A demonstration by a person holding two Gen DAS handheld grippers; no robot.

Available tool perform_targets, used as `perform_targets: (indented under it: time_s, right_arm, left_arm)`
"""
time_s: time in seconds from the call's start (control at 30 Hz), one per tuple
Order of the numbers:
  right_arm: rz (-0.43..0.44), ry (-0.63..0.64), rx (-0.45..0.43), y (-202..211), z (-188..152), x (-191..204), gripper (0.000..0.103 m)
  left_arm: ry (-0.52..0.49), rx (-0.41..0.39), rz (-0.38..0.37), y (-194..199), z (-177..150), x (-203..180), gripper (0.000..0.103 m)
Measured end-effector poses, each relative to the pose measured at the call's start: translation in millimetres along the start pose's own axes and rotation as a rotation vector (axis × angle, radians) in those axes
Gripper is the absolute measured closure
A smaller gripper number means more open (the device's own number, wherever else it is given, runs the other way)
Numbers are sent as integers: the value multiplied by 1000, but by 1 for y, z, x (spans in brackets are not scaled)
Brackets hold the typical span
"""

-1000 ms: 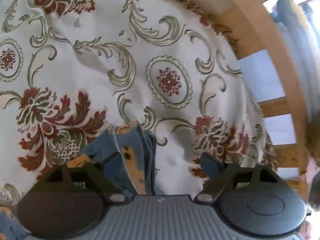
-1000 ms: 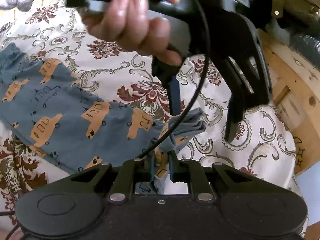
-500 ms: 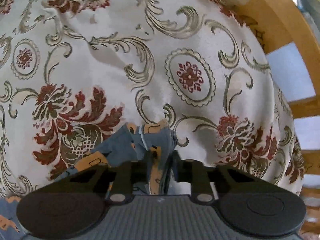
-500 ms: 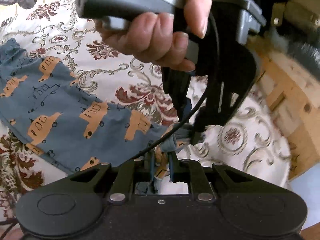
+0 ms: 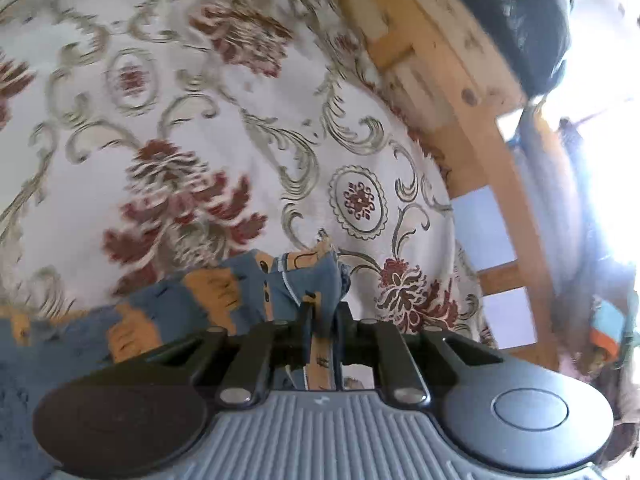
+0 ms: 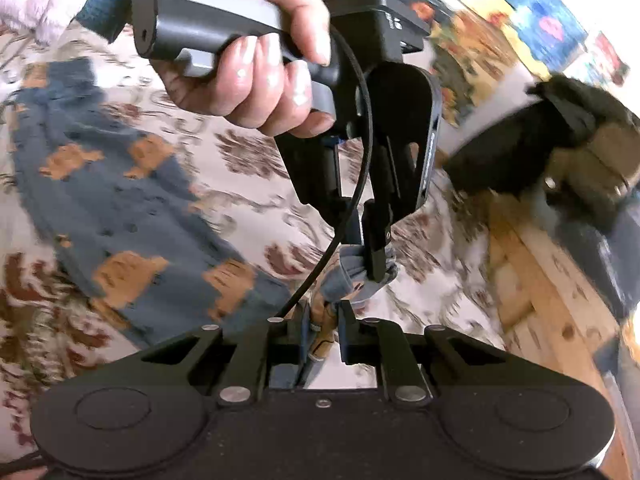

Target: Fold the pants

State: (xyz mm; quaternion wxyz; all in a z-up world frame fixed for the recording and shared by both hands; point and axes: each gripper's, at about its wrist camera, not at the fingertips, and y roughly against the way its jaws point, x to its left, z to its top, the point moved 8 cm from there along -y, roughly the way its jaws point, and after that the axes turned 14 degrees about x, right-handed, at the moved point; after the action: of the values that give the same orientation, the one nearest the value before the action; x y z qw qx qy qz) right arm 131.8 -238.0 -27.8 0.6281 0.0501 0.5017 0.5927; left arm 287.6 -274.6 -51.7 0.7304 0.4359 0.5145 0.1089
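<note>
Floral bedspread [image 5: 224, 92]: cream ground with dark red blooms and olive scrolls; covers the whole work surface in both wrist views, partly blurred.

Wooden bed frame [image 5: 452, 92]: pale knotty timber running along the far edge of the bedspread, with rails going down at the right.

Pants [image 6: 132, 216]: blue-grey fabric printed with orange vehicles; most of the garment lies spread flat on the bedspread, to the left in the right wrist view. One end is gathered into a bunch and lifted toward the two grippers; the same bunched end appears in the left wrist view just ahead of the fingers.

Dark bulky object [image 6: 560, 152]: black, blurred, on the frame side; kind cannot be told.

Hand [image 6: 256, 80]: wrapped round the grey handle of the left gripper, seen from the right wrist camera.

Left gripper [image 5: 325, 320]: fingers drawn close together, pinching a fold of the pants between them. In the right wrist view its fingertips [image 6: 376, 256] clamp the grey-blue bunch.

Right gripper [image 6: 325, 328]: fingers close together, nipping an orange-printed fold of the same bunched end, just beside the left gripper's hold.

Black cable [image 6: 356, 208]: curves from the left gripper down to the right gripper's body.
</note>
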Motion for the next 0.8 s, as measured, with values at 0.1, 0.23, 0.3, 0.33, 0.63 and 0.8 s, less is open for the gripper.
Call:
perform_targets:
  time_s: [0.1,0.23,0.3,0.33,0.63,0.8]
  right_arm:
    - [23,46,-15,6,10,26,88]
    - [77,116,-10,4,24,65,88]
    - [112,141,4,0,28,85,88]
    - [125,157,12,-3,29,97,88]
    - [179,202,61,-28,26,158,87]
    - [183,197,53,-30,21,164,85]
  left_arm:
    - [43,-48,-49,15,-19,28,90]
    - [99,-103,-78,31,-48,73,90]
    - [126,-117,-77,34,-60,97,90]
    - [143,-122,-76,33,-66,109,90]
    - [232,-170,-118,17,-95,182,47]
    - [164,-164,-56,17,-93,179,39]
